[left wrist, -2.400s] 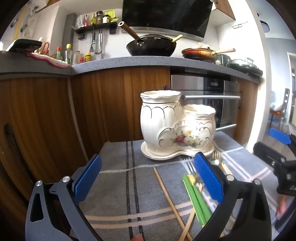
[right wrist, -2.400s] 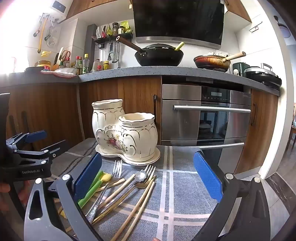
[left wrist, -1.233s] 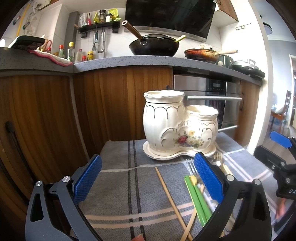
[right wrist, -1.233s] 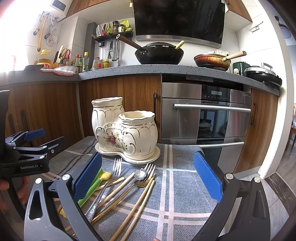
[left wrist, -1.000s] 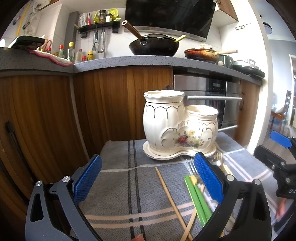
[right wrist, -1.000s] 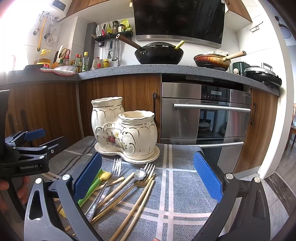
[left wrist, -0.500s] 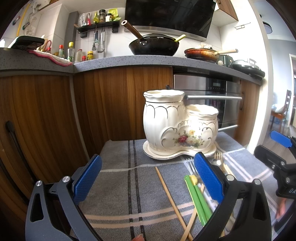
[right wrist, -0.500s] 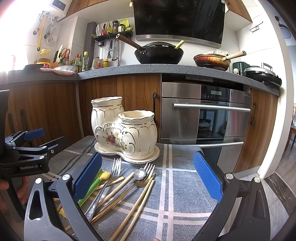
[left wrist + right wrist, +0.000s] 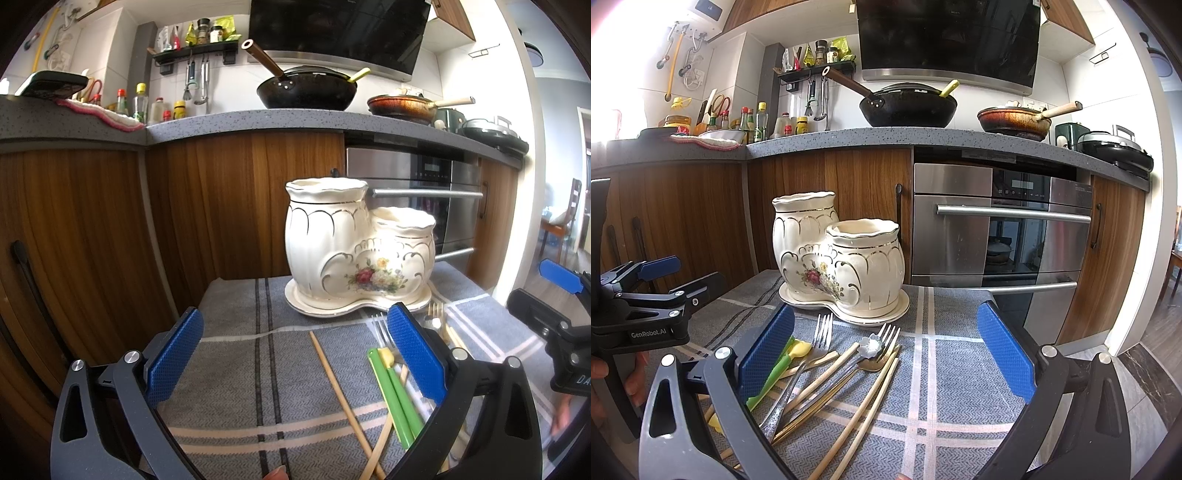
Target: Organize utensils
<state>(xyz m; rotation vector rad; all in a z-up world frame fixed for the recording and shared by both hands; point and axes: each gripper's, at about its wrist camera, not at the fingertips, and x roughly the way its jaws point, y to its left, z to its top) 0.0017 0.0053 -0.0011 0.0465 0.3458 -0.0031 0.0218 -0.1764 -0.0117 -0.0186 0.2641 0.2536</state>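
Note:
A cream ceramic two-pot utensil holder (image 9: 354, 254) (image 9: 838, 254) stands empty on the grey striped cloth (image 9: 236, 354). In front of it lies a loose pile: forks (image 9: 822, 332), a gold spoon (image 9: 871, 363), wooden chopsticks (image 9: 864, 413) (image 9: 340, 384) and green utensils (image 9: 775, 369) (image 9: 395, 398). My left gripper (image 9: 291, 354) is open and empty, left of the pile, and also shows in the right wrist view (image 9: 657, 280). My right gripper (image 9: 886, 354) is open and empty above the pile's right part; it shows at the right edge of the left wrist view (image 9: 554, 291).
Wooden cabinets (image 9: 110, 240) and a steel oven (image 9: 997, 229) stand close behind the table. A wok (image 9: 908, 107) and a pan (image 9: 1015, 122) sit on the counter above. The cloth's right edge (image 9: 997, 295) drops to the floor.
Both views have shifted only slightly; the holder sits a little nearer in the left wrist view. Both grippers stay open and nothing on the cloth has moved.

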